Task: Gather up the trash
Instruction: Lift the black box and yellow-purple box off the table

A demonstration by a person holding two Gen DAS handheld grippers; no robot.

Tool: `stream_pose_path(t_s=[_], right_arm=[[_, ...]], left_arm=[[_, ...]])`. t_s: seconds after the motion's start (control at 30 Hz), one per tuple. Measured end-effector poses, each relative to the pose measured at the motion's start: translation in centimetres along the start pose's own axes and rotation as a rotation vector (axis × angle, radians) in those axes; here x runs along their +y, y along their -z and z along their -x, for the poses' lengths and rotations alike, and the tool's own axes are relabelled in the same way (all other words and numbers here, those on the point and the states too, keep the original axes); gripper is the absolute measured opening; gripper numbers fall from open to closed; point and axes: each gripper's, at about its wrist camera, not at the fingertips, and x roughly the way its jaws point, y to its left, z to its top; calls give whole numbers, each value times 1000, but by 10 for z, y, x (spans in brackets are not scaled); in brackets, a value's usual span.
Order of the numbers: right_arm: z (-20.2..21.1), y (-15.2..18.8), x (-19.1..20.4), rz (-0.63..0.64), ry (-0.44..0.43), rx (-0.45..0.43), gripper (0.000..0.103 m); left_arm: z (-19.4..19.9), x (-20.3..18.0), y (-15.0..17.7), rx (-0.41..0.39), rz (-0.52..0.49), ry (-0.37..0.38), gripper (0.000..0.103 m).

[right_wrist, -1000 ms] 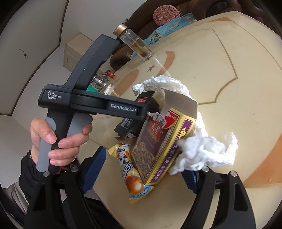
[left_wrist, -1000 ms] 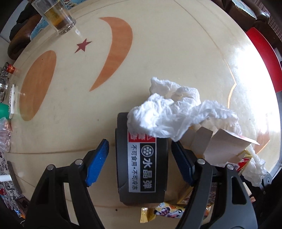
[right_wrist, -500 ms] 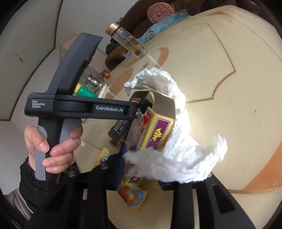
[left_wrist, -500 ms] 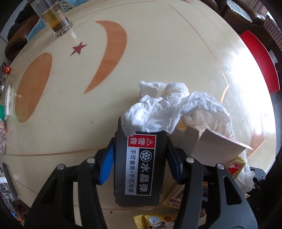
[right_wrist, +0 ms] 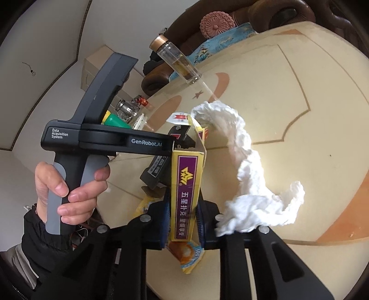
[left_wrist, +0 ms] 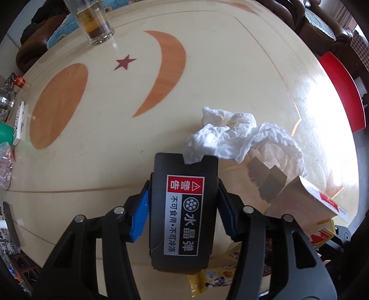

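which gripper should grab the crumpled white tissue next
Neither is free: left gripper clamps the black box, right gripper clamps the yellow card box. The tissue touches the right, so right, probably.

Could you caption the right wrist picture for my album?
Right claw clamps a yellow card box, crumpled tissue draped beside it, above a round table.

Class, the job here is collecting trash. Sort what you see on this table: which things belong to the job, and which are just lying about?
Part of the job:
black box, clamped in the left gripper
yellow card box, clamped in the right gripper
crumpled tissue
snack wrapper

Just lying about:
glass of tea
green bottle
metal jar
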Motion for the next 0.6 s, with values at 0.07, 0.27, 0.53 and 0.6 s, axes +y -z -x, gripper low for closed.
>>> stream_pose_path(t_s=[0.07, 0.27, 0.53, 0.6], right_arm=[[3, -1, 5, 16, 13, -13, 20], [24, 1, 22, 55, 32, -65, 19], [44, -2, 39, 73, 44, -118, 19], [49, -2, 42, 78, 50, -130, 19]], left_arm=[[9, 6, 2, -11, 7, -1, 53], [27, 10, 7, -42, 25, -3, 53], [57, 18, 19, -79, 36, -12, 53], [63, 17, 22, -81, 33, -11, 53]])
